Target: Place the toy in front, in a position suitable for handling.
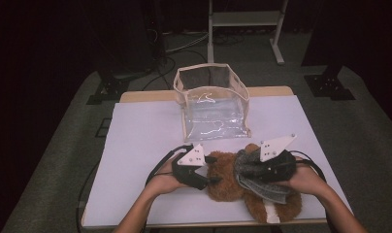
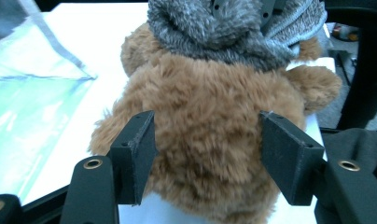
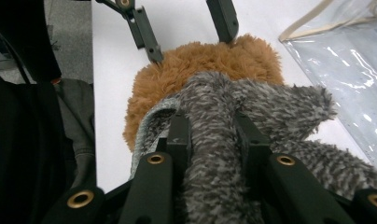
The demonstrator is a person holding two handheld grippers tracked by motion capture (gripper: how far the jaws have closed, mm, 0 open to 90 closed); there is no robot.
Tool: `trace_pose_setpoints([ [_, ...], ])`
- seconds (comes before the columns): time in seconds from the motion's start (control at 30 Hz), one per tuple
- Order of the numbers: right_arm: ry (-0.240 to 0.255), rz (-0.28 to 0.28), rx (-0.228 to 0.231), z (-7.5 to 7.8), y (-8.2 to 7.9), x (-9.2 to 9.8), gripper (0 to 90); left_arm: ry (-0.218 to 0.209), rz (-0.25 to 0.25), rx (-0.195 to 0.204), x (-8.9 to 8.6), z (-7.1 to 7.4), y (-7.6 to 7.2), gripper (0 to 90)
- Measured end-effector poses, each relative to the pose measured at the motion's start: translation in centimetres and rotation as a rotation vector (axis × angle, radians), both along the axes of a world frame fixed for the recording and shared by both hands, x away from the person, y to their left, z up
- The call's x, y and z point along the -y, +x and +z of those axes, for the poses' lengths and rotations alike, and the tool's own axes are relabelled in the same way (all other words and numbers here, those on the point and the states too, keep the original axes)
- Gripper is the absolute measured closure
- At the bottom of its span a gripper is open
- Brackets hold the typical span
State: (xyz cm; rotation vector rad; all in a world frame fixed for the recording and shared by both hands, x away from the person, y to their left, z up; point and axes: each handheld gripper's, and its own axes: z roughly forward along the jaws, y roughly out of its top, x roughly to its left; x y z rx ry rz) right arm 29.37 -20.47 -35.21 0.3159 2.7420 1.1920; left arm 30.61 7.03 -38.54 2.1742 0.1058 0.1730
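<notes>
Left gripper (image 2: 207, 156): clamped on brown teddy bear (image 2: 210, 140) — soft, light.
Right gripper (image 3: 212, 140): pinching grey knit garment (image 3: 252, 107) — floppy, stretchy.
Best hold: bunched fabric edge.

**Bright surface, dark room**

In the high view the white surface (image 1: 136, 141) is evenly lit from above while the room past its far edge sinks into near black; the picture is soft and a little grainy. Glare streaks the clear bag (image 1: 213, 114) at the far edge. Both gripper views are brighter, with the surface washed out to white. Shadows stay faint.
</notes>
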Motion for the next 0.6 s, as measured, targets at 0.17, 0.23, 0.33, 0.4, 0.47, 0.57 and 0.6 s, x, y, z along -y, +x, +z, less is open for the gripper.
trace_pose_setpoints([
  [0.17,-0.009,0.018,0.024,1.2,0.0,-0.9,70.9,0.034,-0.048,-0.016,0.9,-0.9,-0.8,37.5],
  [0.23,-0.011,0.025,0.032,1.5,0.4,-1.6,70.8,0.056,-0.054,0.001,1.1,-0.8,-1.1,37.3],
  [0.33,-0.036,0.037,0.033,1.5,1.0,-2.6,70.7,0.084,-0.059,0.02,1.1,-0.8,-1.4,36.7],
  [0.4,-0.048,0.031,0.025,1.4,1.1,-2.4,70.7,0.084,-0.063,0.019,1.0,-0.9,-1.5,36.7],
  [0.47,-0.071,0.016,0.022,1.2,1.0,-1.7,70.7,0.082,-0.066,0.02,0.9,-0.8,-1.5,36.8],
  [0.57,-0.068,-0.003,-0.006,0.8,0.6,-0.2,70.8,0.031,-0.046,0.026,0.6,-0.3,-1.2,38.1],
  [0.6,-0.069,-0.007,-0.011,0.7,0.4,0.1,70.8,0.016,-0.034,0.028,0.6,-0.1,-1.1,37.7],
])
